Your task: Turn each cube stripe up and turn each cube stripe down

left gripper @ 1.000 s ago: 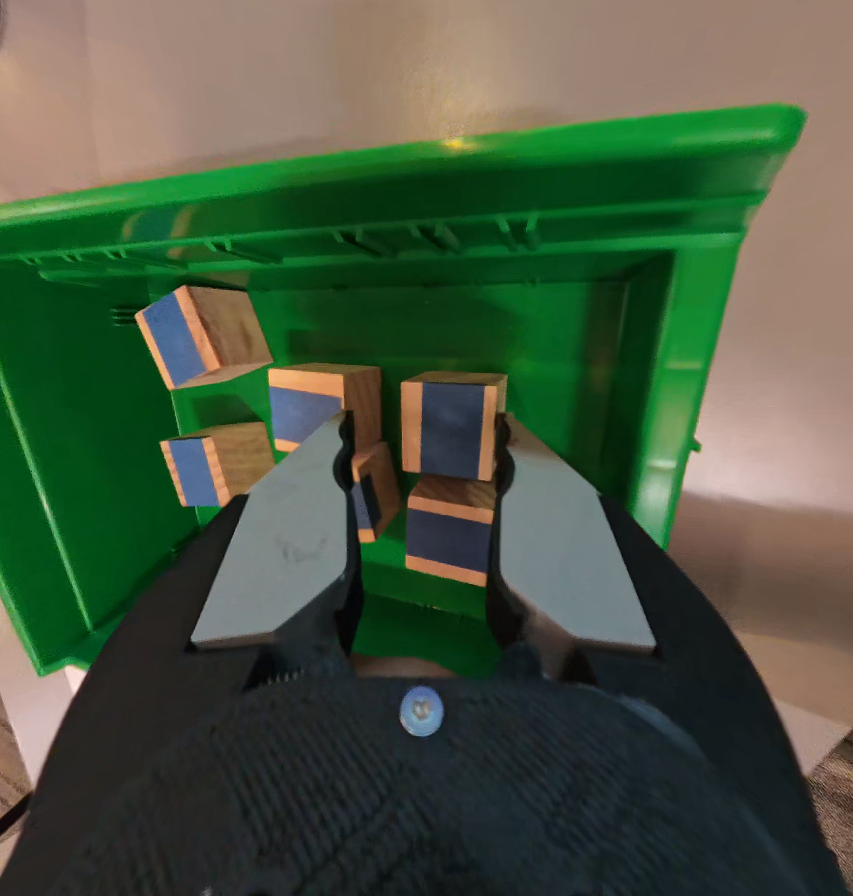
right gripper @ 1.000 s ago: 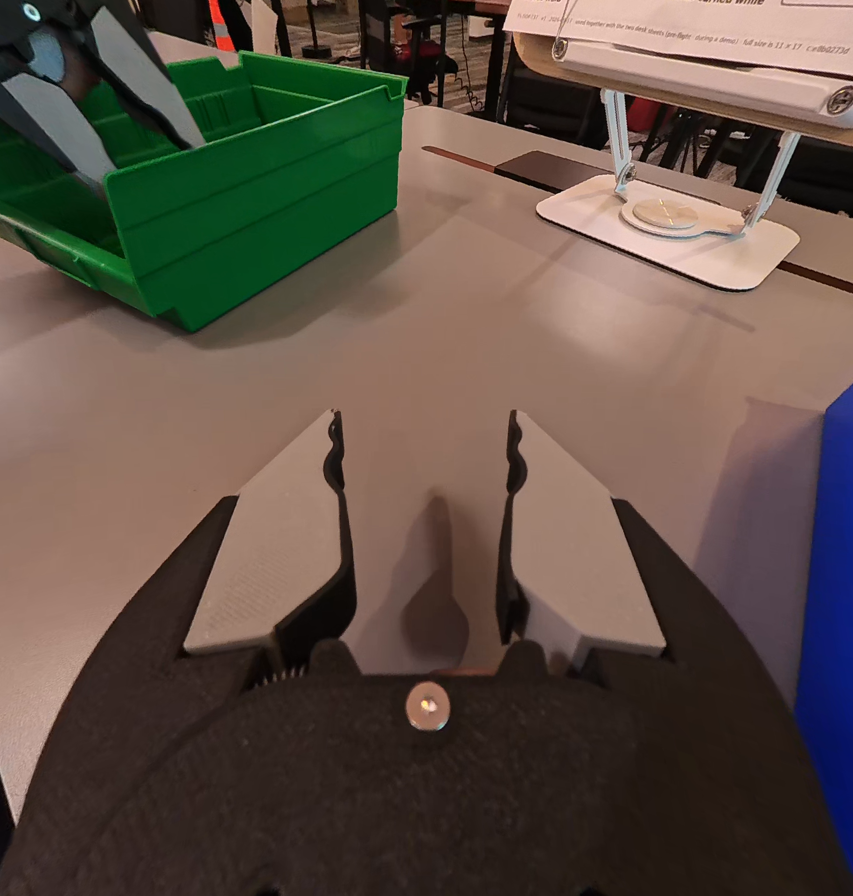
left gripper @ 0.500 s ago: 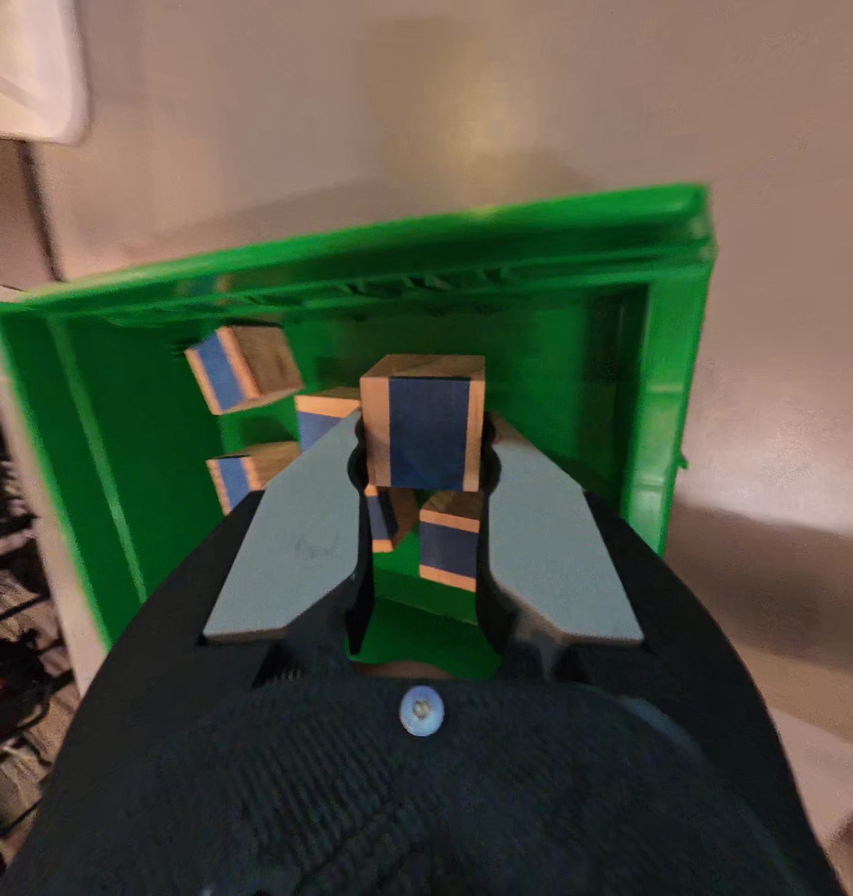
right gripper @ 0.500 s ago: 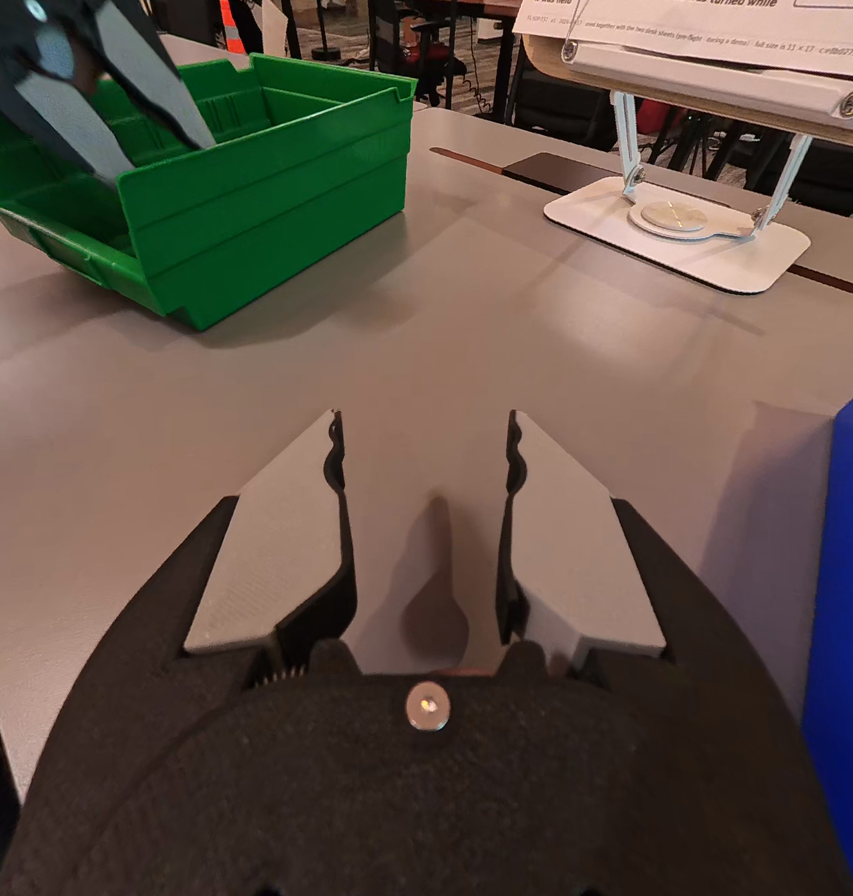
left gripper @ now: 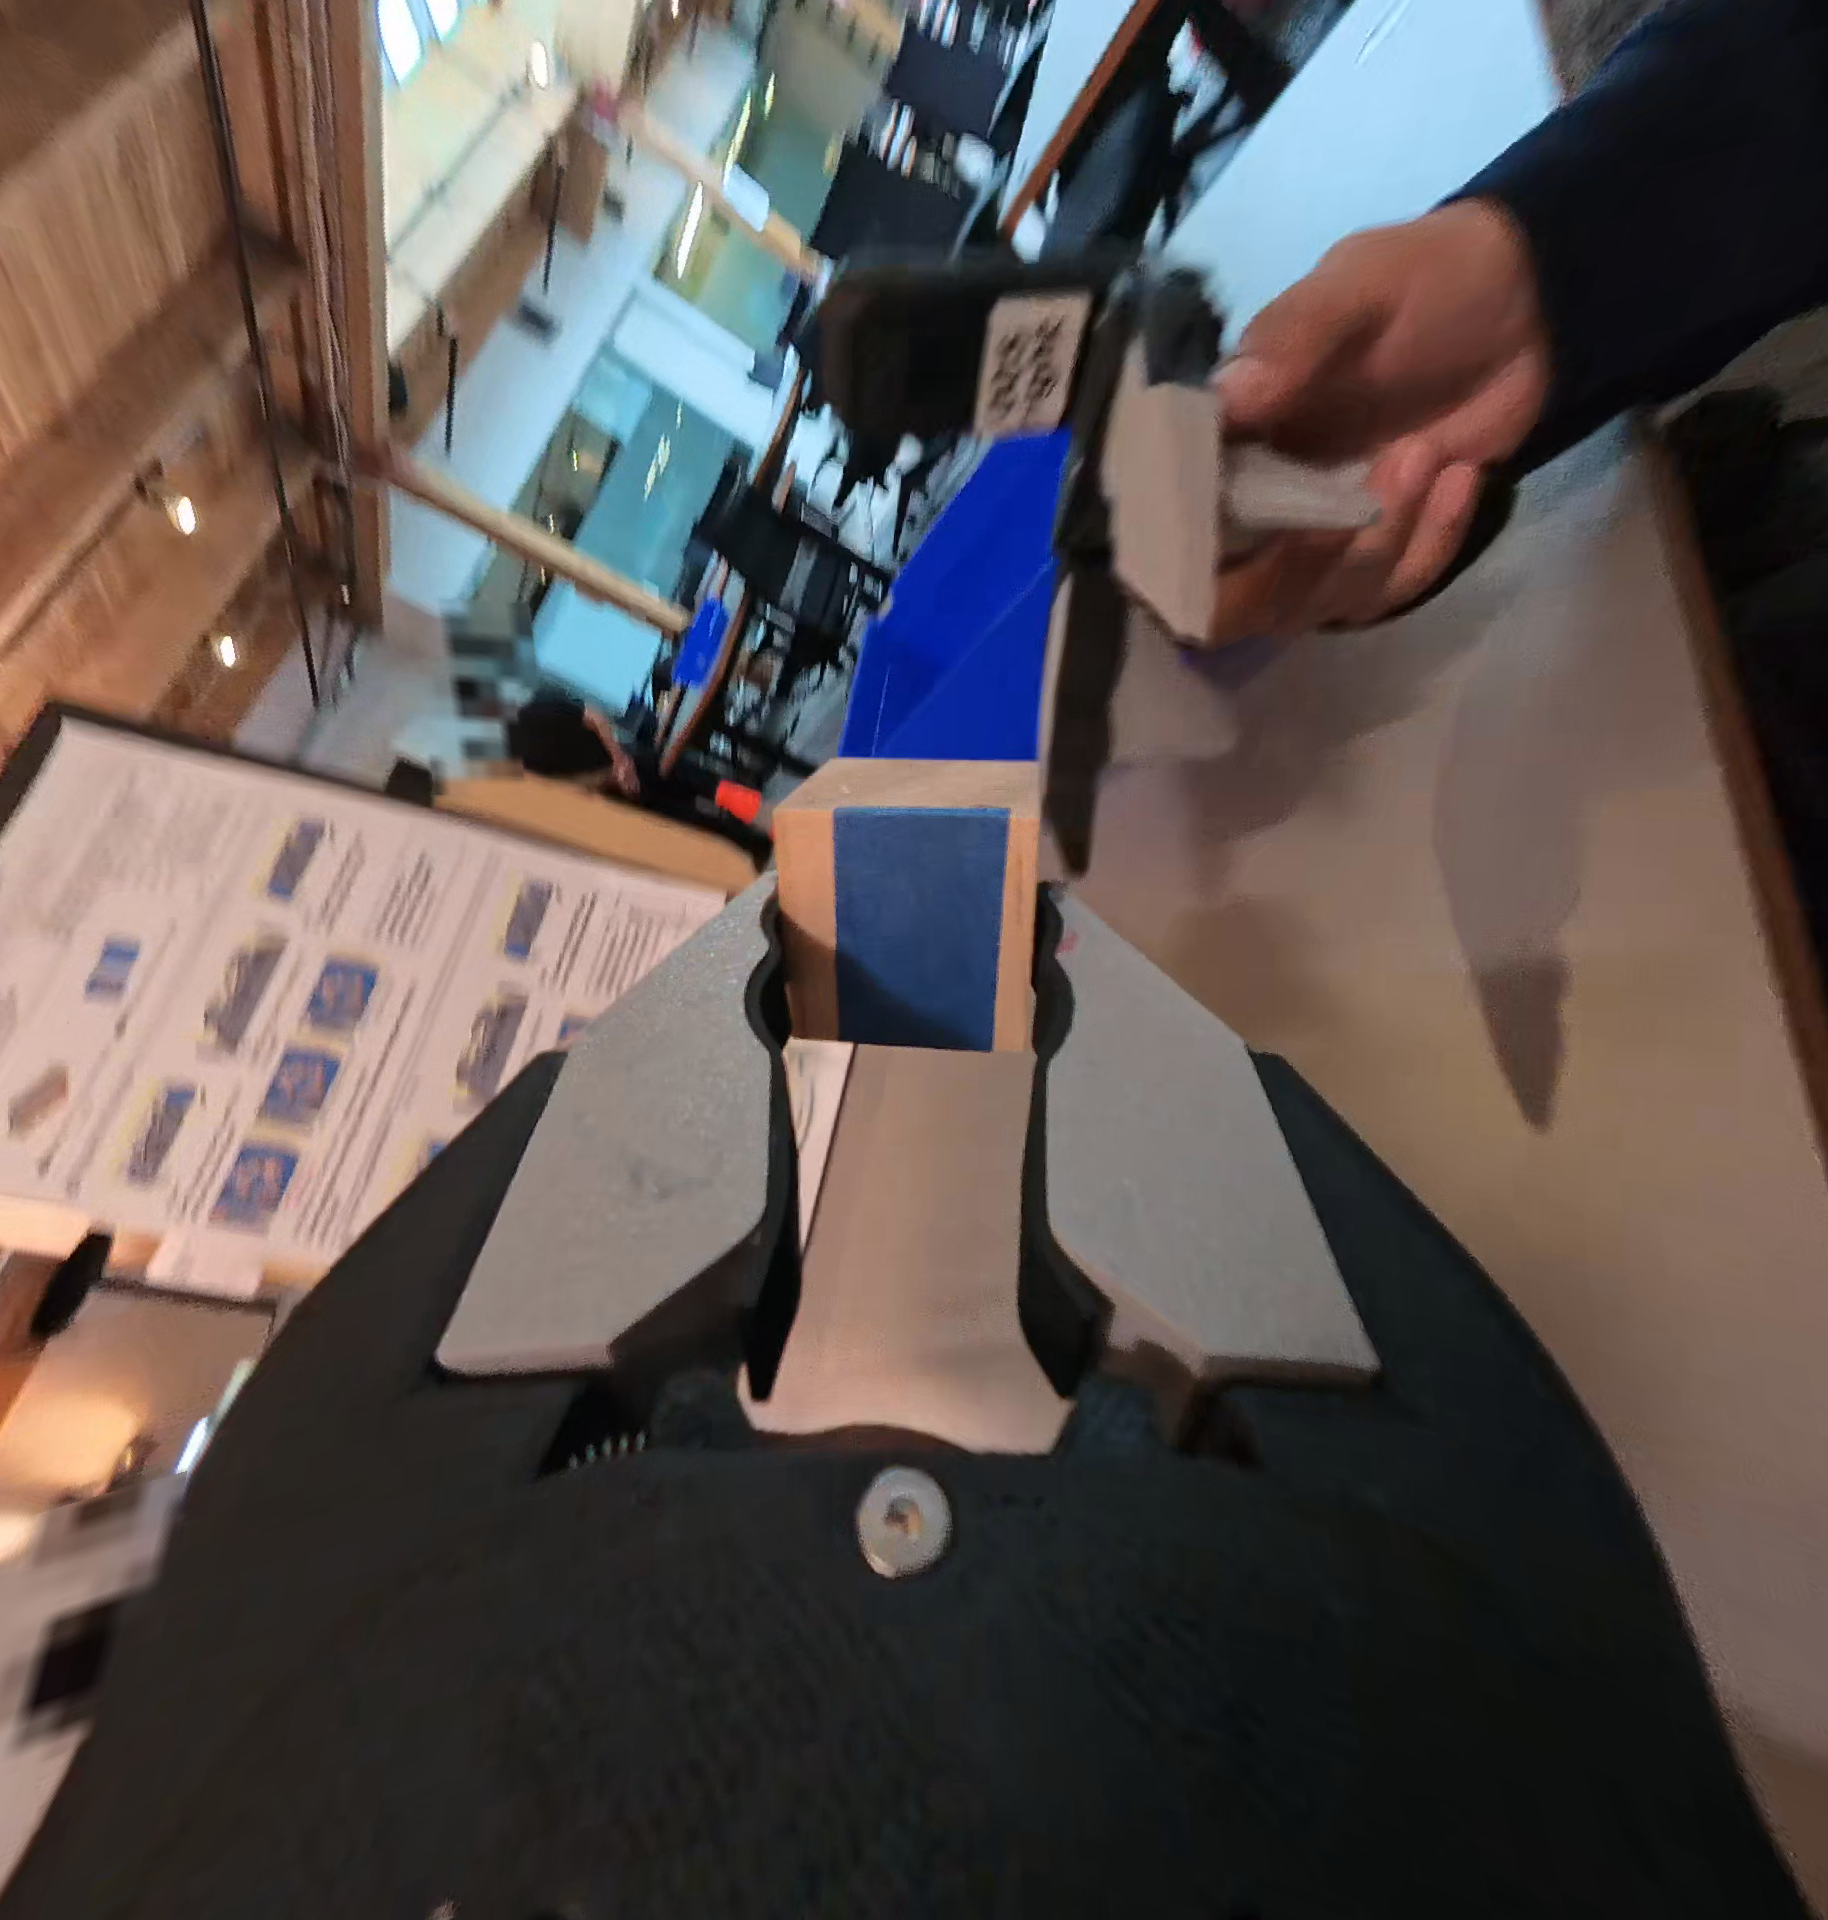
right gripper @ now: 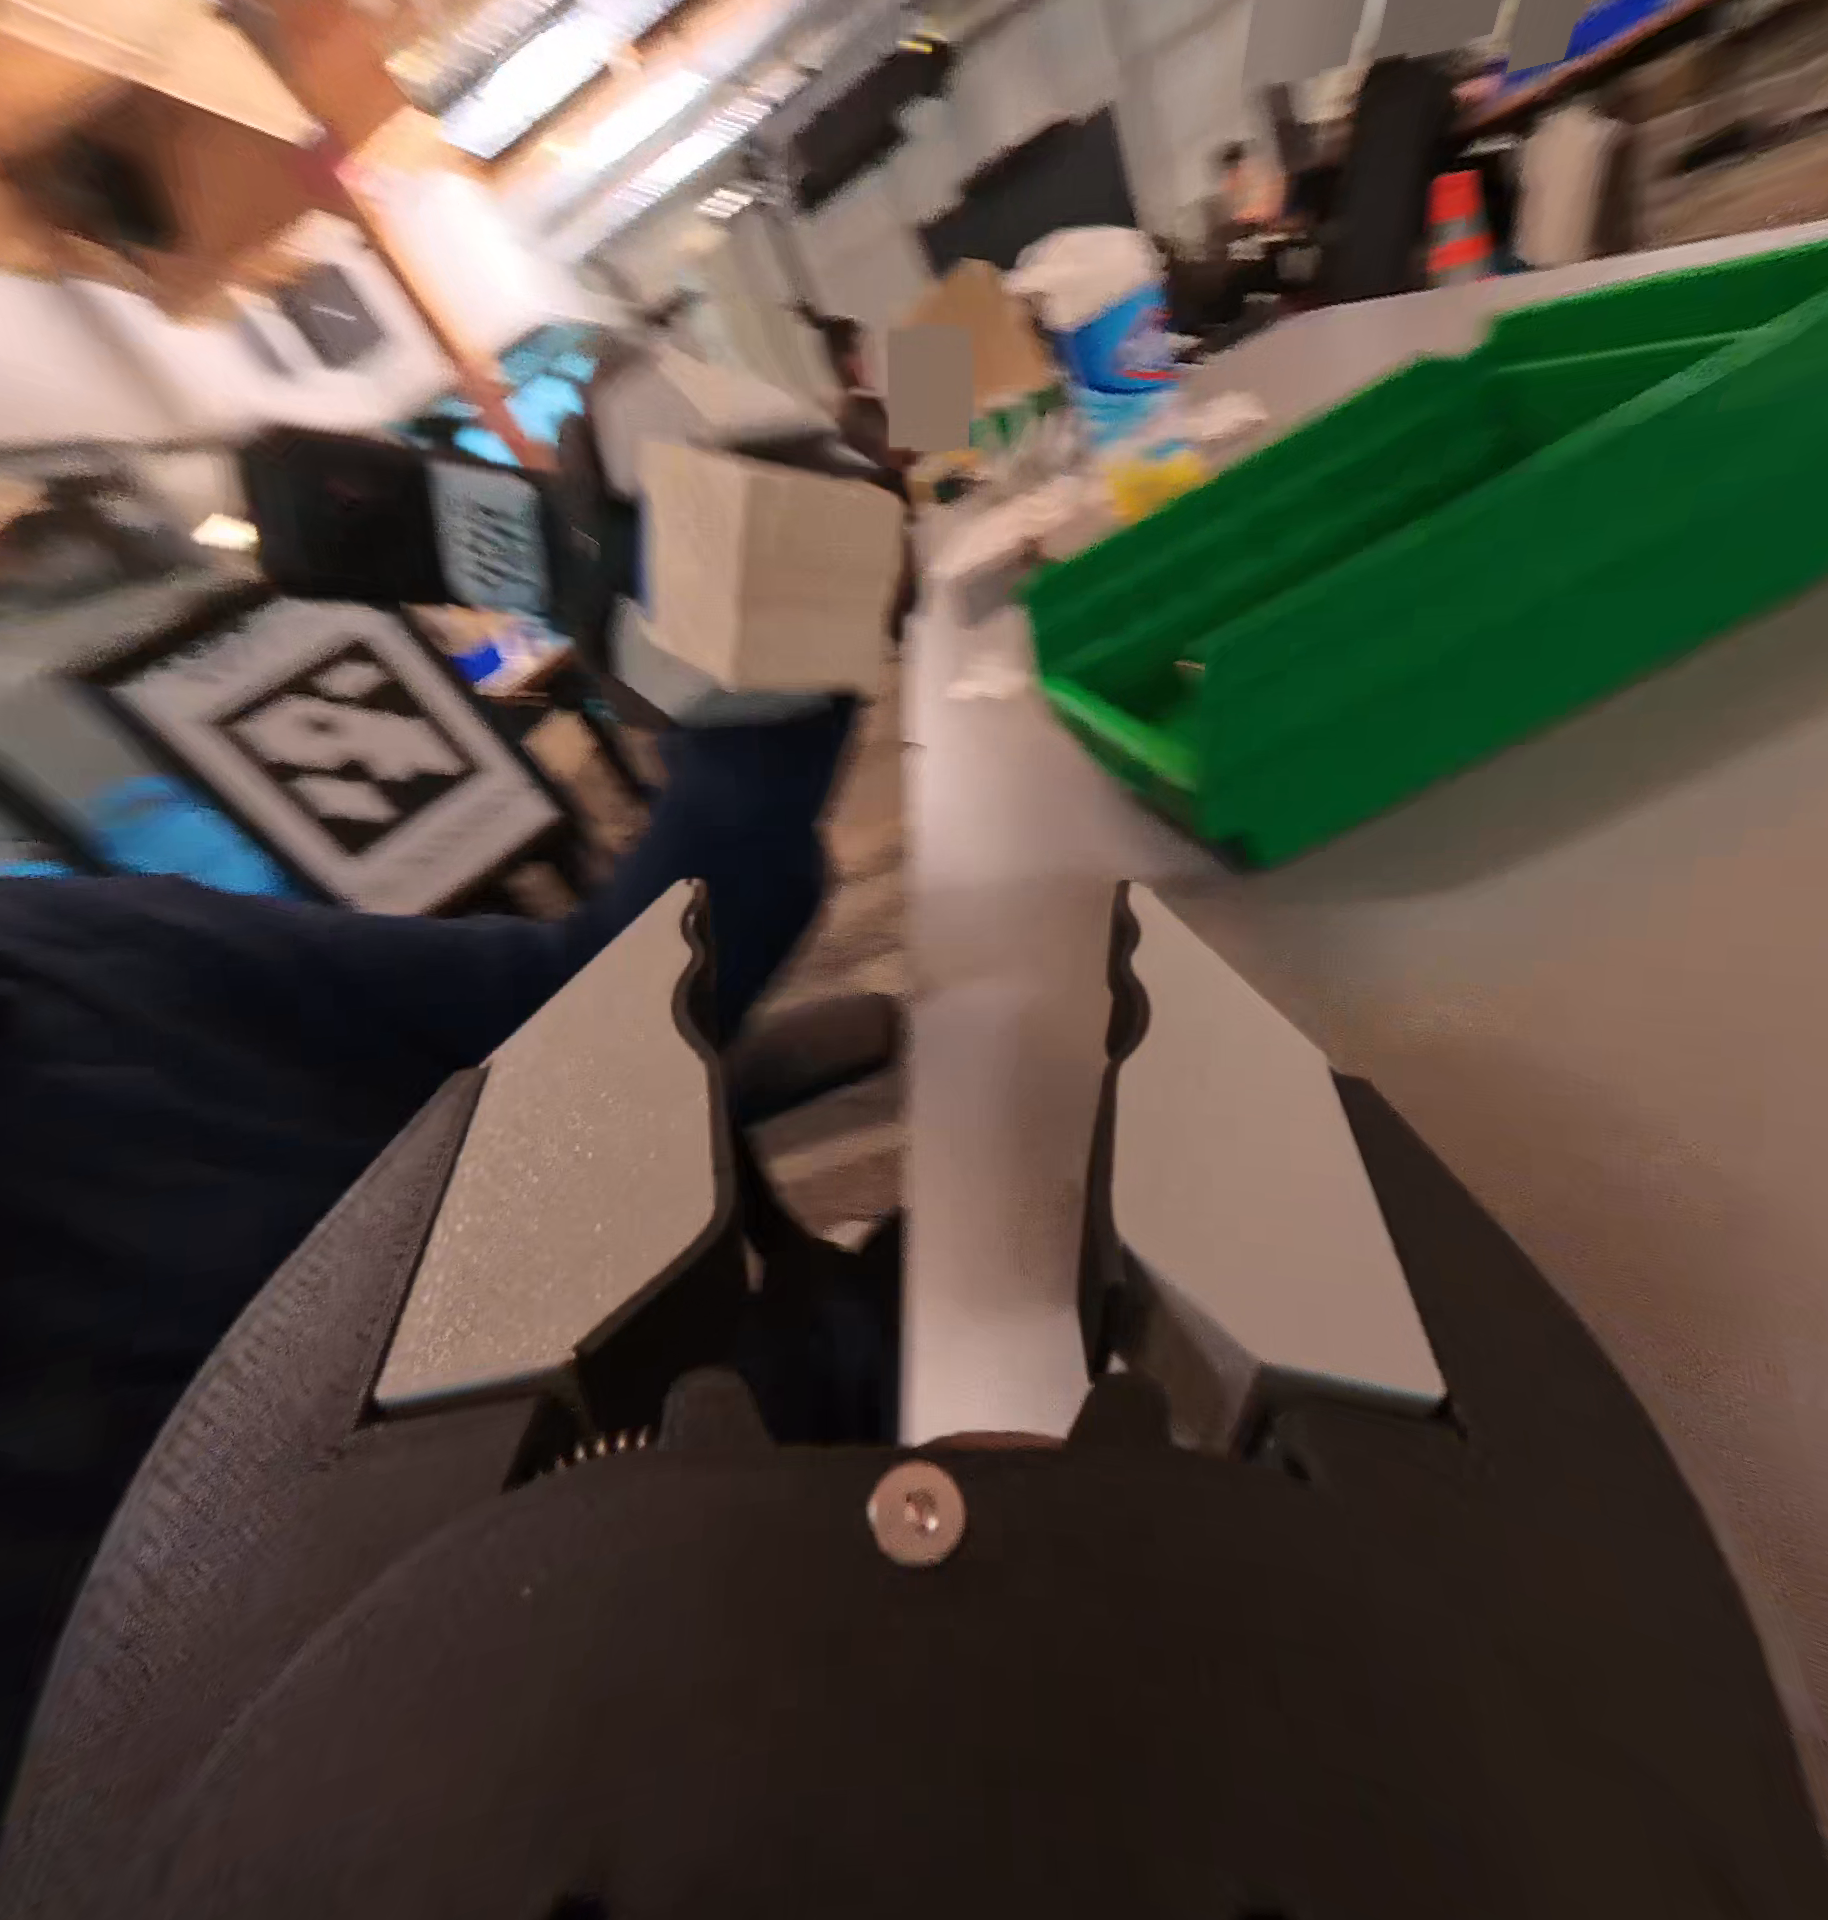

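Observation:
My left gripper (left gripper: 910, 909) is shut on a wooden cube (left gripper: 920, 966) and holds it in the air above the grey table (left gripper: 1305, 1091). The cube's blue stripe faces the camera. This view is rolled on its side. My right gripper (right gripper: 910, 935) is open and empty, over the table's edge. It also shows in the left wrist view (left gripper: 1149, 457), held by a hand (left gripper: 1409, 395) beyond the cube. The green bin (right gripper: 1409, 644) stands on the table at the right of the right wrist view; its inside is hidden from here.
A blue bin (left gripper: 972, 623) stands on the table behind the cube. A board with printed sheets (left gripper: 214, 987) is at the left. In the blurred right wrist view I see a dark sleeve (right gripper: 162, 1091), a black-and-white marker board (right gripper: 349, 748) and a grey-and-black device (right gripper: 775, 571).
My left gripper shut on the cube, lifted it out of the green bin and rolled onto its side. My right gripper, still open, swung away from the table's middle to its edge.

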### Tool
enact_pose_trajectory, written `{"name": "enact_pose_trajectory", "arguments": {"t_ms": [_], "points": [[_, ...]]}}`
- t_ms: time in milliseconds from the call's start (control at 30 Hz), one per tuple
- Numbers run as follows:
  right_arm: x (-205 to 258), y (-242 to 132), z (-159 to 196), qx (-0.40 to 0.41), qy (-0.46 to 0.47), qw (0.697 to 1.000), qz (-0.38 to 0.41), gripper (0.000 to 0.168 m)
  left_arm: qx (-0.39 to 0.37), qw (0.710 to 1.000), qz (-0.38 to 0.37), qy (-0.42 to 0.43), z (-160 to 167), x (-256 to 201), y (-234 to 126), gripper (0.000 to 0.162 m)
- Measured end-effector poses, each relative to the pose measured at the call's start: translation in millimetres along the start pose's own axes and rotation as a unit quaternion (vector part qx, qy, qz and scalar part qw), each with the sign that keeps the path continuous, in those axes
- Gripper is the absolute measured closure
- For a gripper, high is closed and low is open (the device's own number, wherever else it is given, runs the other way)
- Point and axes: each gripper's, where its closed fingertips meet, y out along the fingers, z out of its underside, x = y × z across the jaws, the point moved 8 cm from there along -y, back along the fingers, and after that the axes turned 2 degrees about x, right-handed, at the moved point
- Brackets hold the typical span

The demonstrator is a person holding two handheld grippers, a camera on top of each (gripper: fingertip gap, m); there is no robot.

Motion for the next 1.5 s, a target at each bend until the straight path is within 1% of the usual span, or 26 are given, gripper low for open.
{"name": "enact_pose_trajectory", "arguments": {"t_ms": [67, 200, 300, 400, 500, 600, 667, 733, 800, 833, 867, 900, 967, 1033, 1167, 1300, 1500], "points": [[23.0, -3.3, -9.5, -0.016, 0.007, 0.998, -0.064, 0.093, -0.039, 0.999, 0.003, 0.024, -22.4, -14.0, 7.5, 0.118], [51.6, -13.8, -20.3, -0.017, -0.01, 0.994, -0.104, 0.093, -0.1, 0.994, -0.024, 0.049, -44.4, -30.6, 12.7, 0.118], [62.5, -16.6, -21.4, -0.002, -0.011, 0.992, -0.128, 0.093, -0.14, 0.989, -0.026, 0.026, -50.0, -30.8, 13.9, 0.118], [66.2, -15.0, -20.9, 0.001, -0.013, 0.991, -0.13, 0.094, -0.19, 0.981, -0.019, -0.013, -52.7, -30.0, 12.5, 0.119], [69.3, -12.5, -22.2, -0.01, 0.01, 0.988, -0.151, 0.097, -0.19, 0.981, -0.025, -0.012, -51.4, -31.2, 15.4, 0.118], [64.8, -9.0, -20.5, -0.009, 0.031, 0.99, -0.138, 0.1, -0.196, 0.98, -0.021, -0.005, -54.6, -34.6, 16.0, 0.119], [63.9, -7.4, -19.0, -0.01, 0.05, 0.987, -0.151, 0.103, -0.197, 0.98, -0.03, 0.0, -56.5, -35.0, 16.2, 0.118], [61.4, -5.2, -17.6, -0.011, 0.076, 0.984, -0.16, 0.11, -0.198, 0.98, -0.029, 0.0, -57.4, -36.2, 17.2, 0.118], [60.3, -3.4, -15.4, -0.009, 0.092, 0.98, -0.174, 0.11, -0.198, 0.98, -0.029, 0.0, -57.6, -37.5, 19.1, 0.118], [59.8, -3.2, -14.8, -0.009, 0.096, 0.979, -0.18, 0.113, -0.194, 0.981, -0.029, 0.0, -56.8, -38.3, 20.7, 0.119], [59.5, -3.6, -14.5, -0.011, 0.098, 0.978, -0.183, 0.12, -0.185, 0.982, -0.031, 0.001, -55.4, -38.5, 22.8, 0.118], [58.8, -3.9, -14.4, -0.013, 0.098, 0.979, -0.179, 0.127, -0.173, 0.984, -0.034, 0.003, -53.3, -38.8, 25.3, 0.118], [55.2, -2.3, -12.4, -0.002, 0.088, 0.986, -0.143, 0.124, -0.149, 0.988, -0.034, 0.011, -49.0, -41.0, 30.7, 0.118], [53.4, -0.8, -10.4, 0.007, 0.074, 0.991, -0.115, 0.124, -0.14, 0.99, -0.032, 0.016, -46.4, -43.0, 34.4, 0.118], [53.2, -1.2, -10.5, 0.012, 0.056, 0.994, -0.09, 0.124, -0.134, 0.99, -0.032, 0.012, -43.7, -43.2, 36.9, 0.118], [51.5, -3.4, -11.7, 0.019, 0.034, 0.998, -0.049, 0.126, -0.107, 0.994, -0.034, -0.005, -39.8, -44.4, 40.6, 0.119], [55.2, -12.6, -17.7, 0.011, 0.012, 1.0, -0.016, 0.126, -0.12, 0.992, -0.033, -0.027, -36.0, -42.0, 34.3, 0.117]]}}
